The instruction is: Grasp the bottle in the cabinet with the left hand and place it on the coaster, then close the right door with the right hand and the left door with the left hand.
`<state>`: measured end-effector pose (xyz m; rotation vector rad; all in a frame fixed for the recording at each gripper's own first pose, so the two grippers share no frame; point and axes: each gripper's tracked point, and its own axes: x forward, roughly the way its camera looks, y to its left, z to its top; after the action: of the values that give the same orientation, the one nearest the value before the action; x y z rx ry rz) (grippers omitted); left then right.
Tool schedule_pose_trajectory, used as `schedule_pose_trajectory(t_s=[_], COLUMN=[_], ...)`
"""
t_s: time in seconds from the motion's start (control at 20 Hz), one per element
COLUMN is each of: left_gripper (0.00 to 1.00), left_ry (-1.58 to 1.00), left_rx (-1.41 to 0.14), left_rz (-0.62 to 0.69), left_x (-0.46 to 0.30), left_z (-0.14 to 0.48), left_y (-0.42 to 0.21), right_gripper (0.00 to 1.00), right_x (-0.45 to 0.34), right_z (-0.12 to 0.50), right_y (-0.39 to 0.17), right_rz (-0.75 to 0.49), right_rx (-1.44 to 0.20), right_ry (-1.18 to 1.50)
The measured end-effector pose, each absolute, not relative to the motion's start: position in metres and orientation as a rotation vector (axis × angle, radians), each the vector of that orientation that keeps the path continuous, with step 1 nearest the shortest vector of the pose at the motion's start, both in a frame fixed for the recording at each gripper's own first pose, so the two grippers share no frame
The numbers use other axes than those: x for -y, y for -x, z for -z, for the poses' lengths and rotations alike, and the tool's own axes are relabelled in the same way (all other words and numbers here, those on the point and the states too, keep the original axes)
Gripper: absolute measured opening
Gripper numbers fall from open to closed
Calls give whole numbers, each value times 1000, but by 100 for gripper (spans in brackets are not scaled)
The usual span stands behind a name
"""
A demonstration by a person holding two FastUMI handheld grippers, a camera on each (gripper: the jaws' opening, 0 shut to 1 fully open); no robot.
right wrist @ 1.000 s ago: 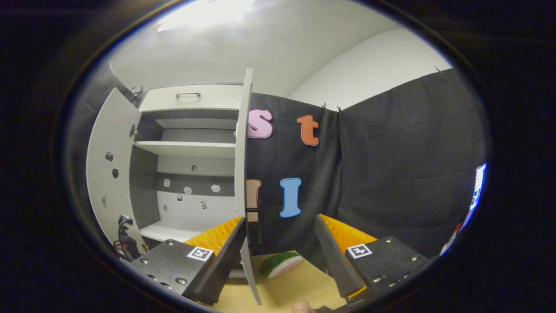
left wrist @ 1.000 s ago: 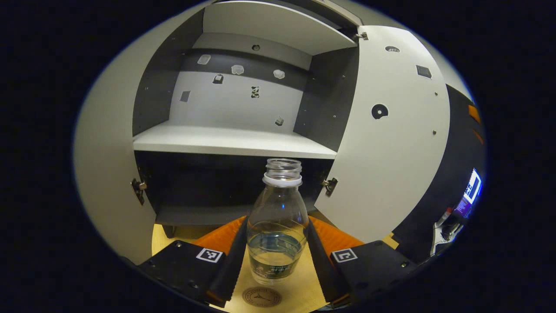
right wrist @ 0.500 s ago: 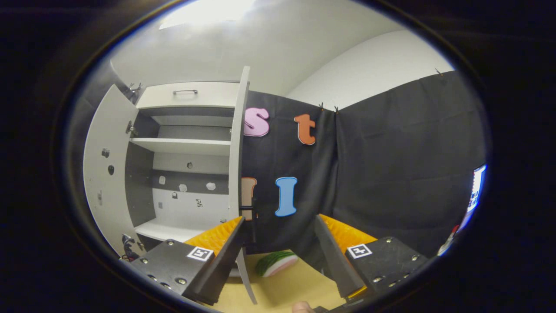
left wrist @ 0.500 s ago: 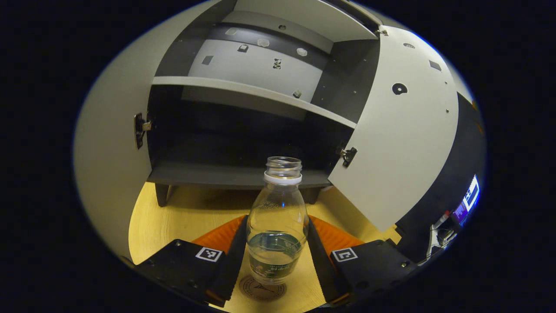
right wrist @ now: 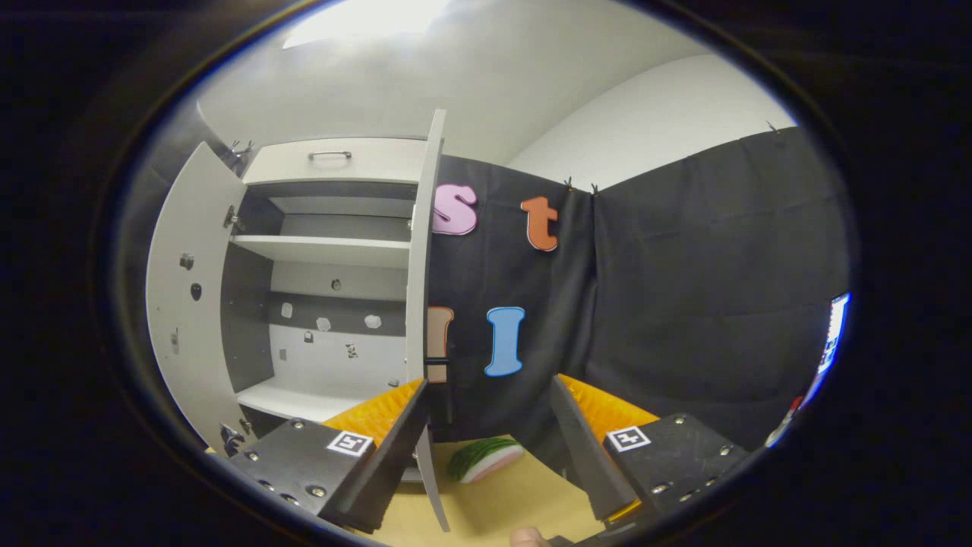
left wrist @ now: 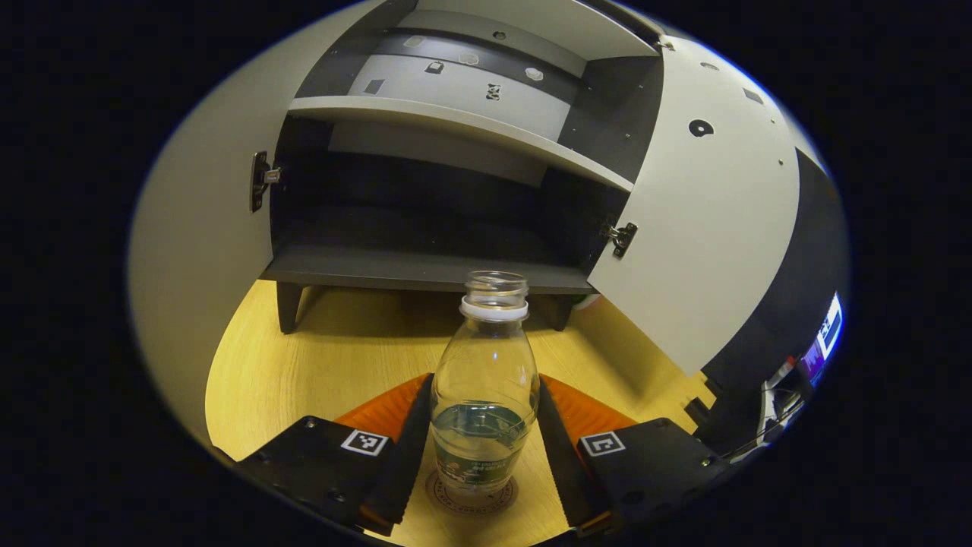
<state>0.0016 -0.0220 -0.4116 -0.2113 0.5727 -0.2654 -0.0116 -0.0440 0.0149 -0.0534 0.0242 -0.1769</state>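
Note:
A clear, capless bottle with a little water in it stands upright between the fingers of my left gripper, which is shut on it. Its base sits over a round brown coaster on the wooden table; whether it touches I cannot tell. Behind stands the cabinet, with its left door and right door both open. In the right gripper view the cabinet is off to the left and the right door is seen edge-on. My right gripper is open, holding nothing.
A green and pink watermelon-slice object lies on the table ahead of the right gripper. A monitor glows at the far right. The cabinet's dark lower compartment holds nothing.
My left gripper has come down and away from the cabinet with the bottle, which now stands over the coaster. The right gripper has barely shifted.

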Motion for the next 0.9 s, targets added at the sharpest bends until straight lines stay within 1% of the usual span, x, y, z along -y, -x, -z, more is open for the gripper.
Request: schedule_pose_trajectory(t_s=[0.05,0.1,0.15,0.2,0.3,0.4,0.75,0.8,0.9], left_gripper=[77,80,77,77,79,77,79,79,79], left_ry=[197,190,178,170,167,189,168,159,144], left_rx=[-561,-550,-543,-515,-519,-517,-505,-510,-517], left_rz=[266,278,284,288,290,285,287,297,309], left_x=[18,21,22,23,24,24,24,25,25], left_z=[413,414,414,412,414,413,410,409,409], left_y=[4,7,10,10,17,22,39,43,49], right_gripper=[96,96,96,96,96,96,96,99,99], right_x=[44,44,44,44,43,42,40,40,41], right_z=[-14,-14,-12,-12,-10,-8,-4,-4,-2], right_y=[11,11,11,10,10,9,10,10,10], right_rz=[176,175,175,175,172,167,155,154,152], right_rx=[-25,-27,-31,-33,-38,-42,-46,-49,-52], right_ry=[54,54,55,54,52,49,33,28,21])
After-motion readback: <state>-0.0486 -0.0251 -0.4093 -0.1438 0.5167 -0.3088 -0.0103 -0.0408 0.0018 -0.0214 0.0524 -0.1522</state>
